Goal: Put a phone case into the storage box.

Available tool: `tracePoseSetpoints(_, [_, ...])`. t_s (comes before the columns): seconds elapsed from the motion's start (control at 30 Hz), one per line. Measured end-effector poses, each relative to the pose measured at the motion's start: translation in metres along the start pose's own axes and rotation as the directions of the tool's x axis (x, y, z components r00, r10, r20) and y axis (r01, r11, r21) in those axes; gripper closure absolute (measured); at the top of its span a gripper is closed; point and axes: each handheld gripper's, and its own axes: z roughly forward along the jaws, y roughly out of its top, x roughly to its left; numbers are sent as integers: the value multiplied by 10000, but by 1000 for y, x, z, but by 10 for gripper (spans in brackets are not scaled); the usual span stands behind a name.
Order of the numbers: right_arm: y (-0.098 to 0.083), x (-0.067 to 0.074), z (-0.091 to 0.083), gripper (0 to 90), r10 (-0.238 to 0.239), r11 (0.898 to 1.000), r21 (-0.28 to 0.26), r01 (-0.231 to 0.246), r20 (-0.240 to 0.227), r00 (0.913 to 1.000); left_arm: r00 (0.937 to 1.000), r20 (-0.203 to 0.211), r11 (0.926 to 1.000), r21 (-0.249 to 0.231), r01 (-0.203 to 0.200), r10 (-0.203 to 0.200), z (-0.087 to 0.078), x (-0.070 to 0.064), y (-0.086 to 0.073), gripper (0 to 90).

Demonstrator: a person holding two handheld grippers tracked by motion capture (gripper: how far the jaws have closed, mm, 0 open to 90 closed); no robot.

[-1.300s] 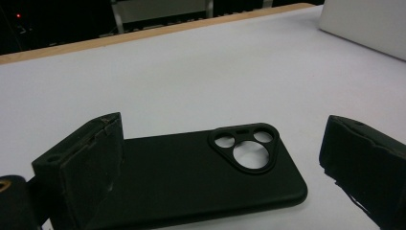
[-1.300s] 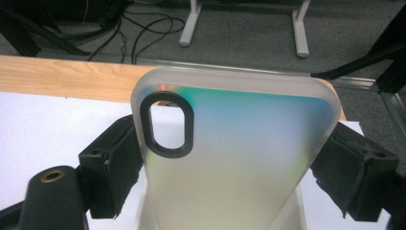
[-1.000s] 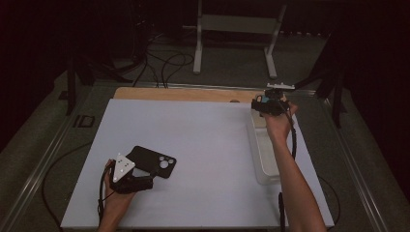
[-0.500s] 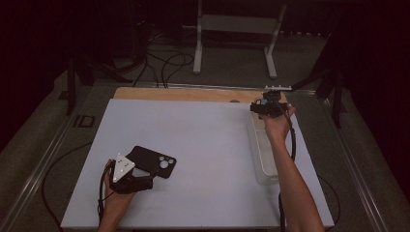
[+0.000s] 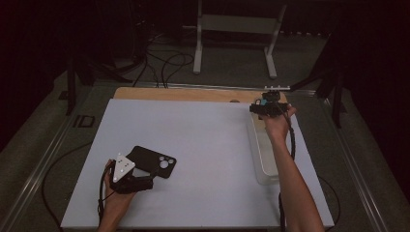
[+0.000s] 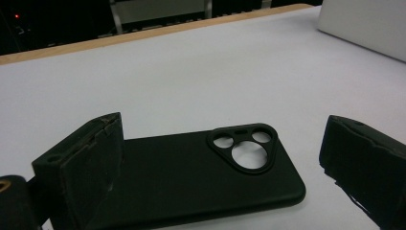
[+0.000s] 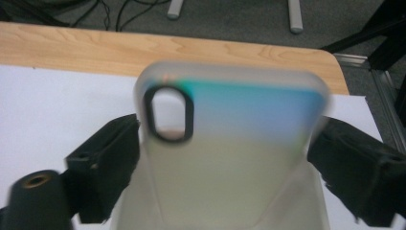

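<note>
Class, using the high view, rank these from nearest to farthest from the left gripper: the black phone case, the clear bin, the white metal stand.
1. black phone case: right beside the left gripper, at the near left of the table.
2. clear bin: across the table, right side.
3. white metal stand: on the floor beyond the table's far edge.

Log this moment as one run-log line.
left hand-held gripper: open, black phone case between jaws | right hand-held gripper: jaws just opening around pale phone case
</note>
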Motion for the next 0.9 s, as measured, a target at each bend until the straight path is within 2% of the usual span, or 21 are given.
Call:
tracePoseSetpoints(0.27, [3,-1,-9,90,10,9993,-367,-10,-12,10000,10000,9,10000,5,4,-4,0,0,0,23])
tracePoseSetpoints(0.37, [3,0,-15,90,-33,9983,-583,17,-270,9996,10000,7,10000,20,10,-10,1,0,0,23])
tracePoseSetpoints(0.57, [-1,8,-29,91,-471,9944,-977,403,-684,9965,10000,4,10000,55,-56,56,1,-1,0,23])
tracePoseSetpoints(0.7, [-5,15,-39,91,-835,9915,-1089,715,-1104,9904,10000,7,9999,69,-75,75,1,-1,0,23])
tracePoseSetpoints(0.73, [-6,17,-43,91,-815,9909,-1173,662,-1314,9880,10000,-2,10000,54,-65,65,1,-1,0,23])
tracePoseSetpoints(0.77, [-8,19,-46,93,-782,9903,-1258,590,-1536,9850,10000,-4,10000,55,-54,54,1,-1,0,23])
tracePoseSetpoints(0.9, [-16,31,-59,93,-1148,9854,-1481,836,-2166,9695,10000,5,9999,100,-74,74,1,-1,0,22])
